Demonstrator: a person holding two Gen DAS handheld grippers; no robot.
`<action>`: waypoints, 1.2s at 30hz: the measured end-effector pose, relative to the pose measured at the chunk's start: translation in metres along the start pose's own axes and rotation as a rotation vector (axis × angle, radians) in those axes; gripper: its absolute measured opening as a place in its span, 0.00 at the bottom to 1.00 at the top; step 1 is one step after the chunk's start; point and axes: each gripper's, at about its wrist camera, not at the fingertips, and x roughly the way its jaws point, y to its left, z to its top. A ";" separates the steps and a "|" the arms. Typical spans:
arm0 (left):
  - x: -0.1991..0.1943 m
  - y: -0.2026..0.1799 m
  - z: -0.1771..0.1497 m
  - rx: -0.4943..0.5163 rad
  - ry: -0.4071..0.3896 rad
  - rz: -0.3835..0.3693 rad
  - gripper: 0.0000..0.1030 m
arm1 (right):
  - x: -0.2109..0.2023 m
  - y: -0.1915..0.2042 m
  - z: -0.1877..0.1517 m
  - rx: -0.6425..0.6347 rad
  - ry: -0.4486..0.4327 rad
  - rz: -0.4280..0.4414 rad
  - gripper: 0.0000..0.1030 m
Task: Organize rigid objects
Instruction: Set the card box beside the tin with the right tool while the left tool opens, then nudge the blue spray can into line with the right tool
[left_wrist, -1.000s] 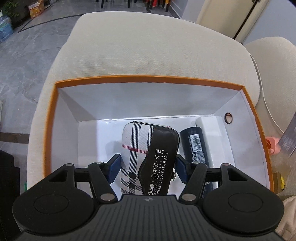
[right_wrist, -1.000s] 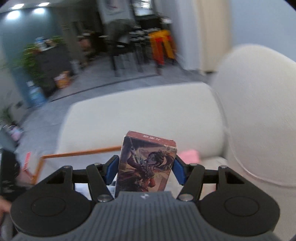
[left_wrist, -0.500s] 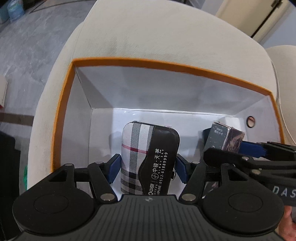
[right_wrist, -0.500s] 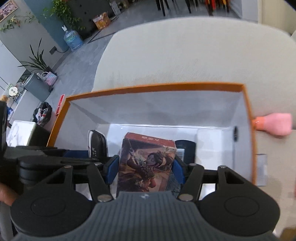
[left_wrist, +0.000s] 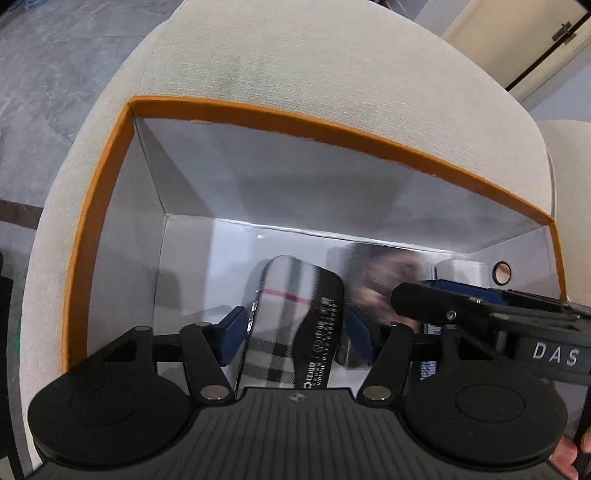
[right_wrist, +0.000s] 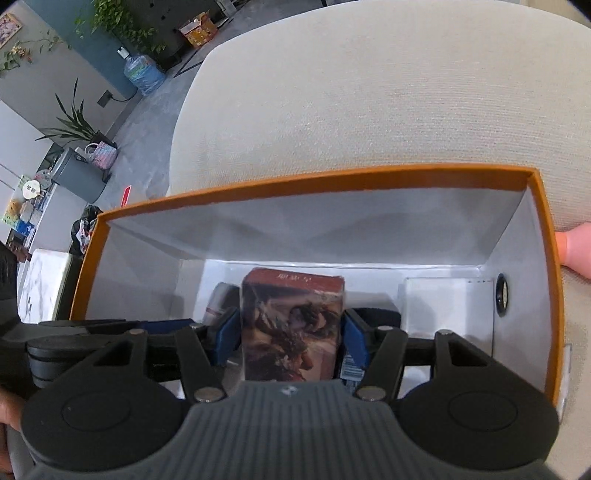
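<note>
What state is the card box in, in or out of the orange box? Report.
In, not set down: the card box is clamped in the right gripper, below the orange box's rim.

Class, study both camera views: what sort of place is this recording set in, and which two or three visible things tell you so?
Probably a lounge corner of an office or shared indoor space. A cream upholstered seat holds the orange-rimmed box. Beyond it the floor is grey stone-look, with potted plants and a water-cooler bottle by the wall.

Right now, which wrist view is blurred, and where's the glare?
Left wrist view: motion blur smears the plaid case and the illustrated box beside it; glare streaks the orange-rimmed box floor. Right wrist view: sharper, the illustrated box reads mostly clear, with shadow along the far inner wall. Both: strong fisheye bending.
</note>
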 end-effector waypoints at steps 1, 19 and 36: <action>-0.002 -0.001 -0.001 0.009 0.001 -0.007 0.71 | -0.001 0.000 0.000 0.002 -0.004 0.002 0.59; -0.005 -0.040 -0.050 0.611 0.206 0.259 0.64 | 0.010 0.031 -0.038 -0.184 0.198 -0.086 0.21; 0.005 -0.022 -0.035 0.487 0.140 0.210 0.32 | 0.033 0.014 -0.027 -0.049 0.204 -0.111 0.19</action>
